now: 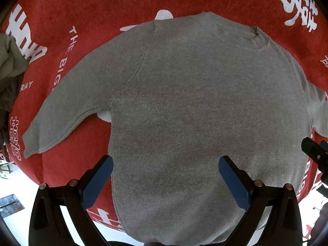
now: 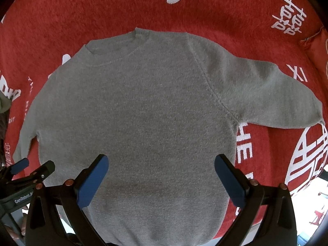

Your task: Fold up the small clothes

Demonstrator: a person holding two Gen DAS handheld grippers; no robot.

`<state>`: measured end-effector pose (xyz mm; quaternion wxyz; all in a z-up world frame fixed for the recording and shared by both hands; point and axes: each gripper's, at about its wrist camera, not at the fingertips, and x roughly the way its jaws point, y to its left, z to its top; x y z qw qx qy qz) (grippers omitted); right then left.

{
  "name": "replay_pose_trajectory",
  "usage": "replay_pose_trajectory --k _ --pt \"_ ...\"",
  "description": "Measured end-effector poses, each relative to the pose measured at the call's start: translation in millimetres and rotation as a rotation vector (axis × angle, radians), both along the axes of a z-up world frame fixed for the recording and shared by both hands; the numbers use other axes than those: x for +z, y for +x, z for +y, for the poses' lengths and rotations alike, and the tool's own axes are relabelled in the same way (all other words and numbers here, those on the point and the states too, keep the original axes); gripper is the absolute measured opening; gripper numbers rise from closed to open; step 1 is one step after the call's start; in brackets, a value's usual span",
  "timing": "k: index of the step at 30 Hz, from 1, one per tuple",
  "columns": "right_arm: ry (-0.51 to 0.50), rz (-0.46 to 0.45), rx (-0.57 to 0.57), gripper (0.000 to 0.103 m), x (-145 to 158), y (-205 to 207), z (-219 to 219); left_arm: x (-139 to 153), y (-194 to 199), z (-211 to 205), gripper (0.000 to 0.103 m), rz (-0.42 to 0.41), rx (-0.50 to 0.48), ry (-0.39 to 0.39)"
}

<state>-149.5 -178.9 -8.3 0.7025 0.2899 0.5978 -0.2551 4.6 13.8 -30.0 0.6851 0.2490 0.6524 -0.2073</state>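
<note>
Presently listed: one grey sweater (image 1: 184, 106), spread flat and face-up on a red printed blanket (image 1: 82, 4), both sleeves angled outward, neckline far, hem near. Step in hand, by judgement: first fold not yet begun; best started by pinching a sleeve cuff or side edge cleanly, one layer pair only, then carrying it across the body. Left gripper (image 1: 165, 176): jaws spread wide, holding nothing, poised over the hem's left side. Right gripper (image 2: 161, 174): likewise released, empty, above the hem. Other garments (image 1: 10, 65) bunched at the blanket's left edge.
</note>
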Motion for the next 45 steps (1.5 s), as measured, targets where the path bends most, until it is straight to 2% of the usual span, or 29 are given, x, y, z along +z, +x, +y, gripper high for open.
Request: replay_pose_trajectory --k 23,30,40,45 --pt "0.010 0.007 0.008 0.103 -4.8 5.6 5.1 -9.6 2.9 10.1 0.103 0.027 0.016 -0.028" --pt "0.009 0.004 0.017 0.103 -7.1 9.2 6.1 -6.6 7.5 14.8 0.103 0.049 0.026 -0.099" --pt "0.009 0.000 0.018 0.103 -7.0 8.9 9.1 -4.5 7.0 15.8 0.103 0.052 0.022 -0.122" --pt "0.006 -0.007 0.027 0.103 -2.9 10.0 11.9 -4.5 11.3 20.6 0.103 0.072 0.037 -0.170"
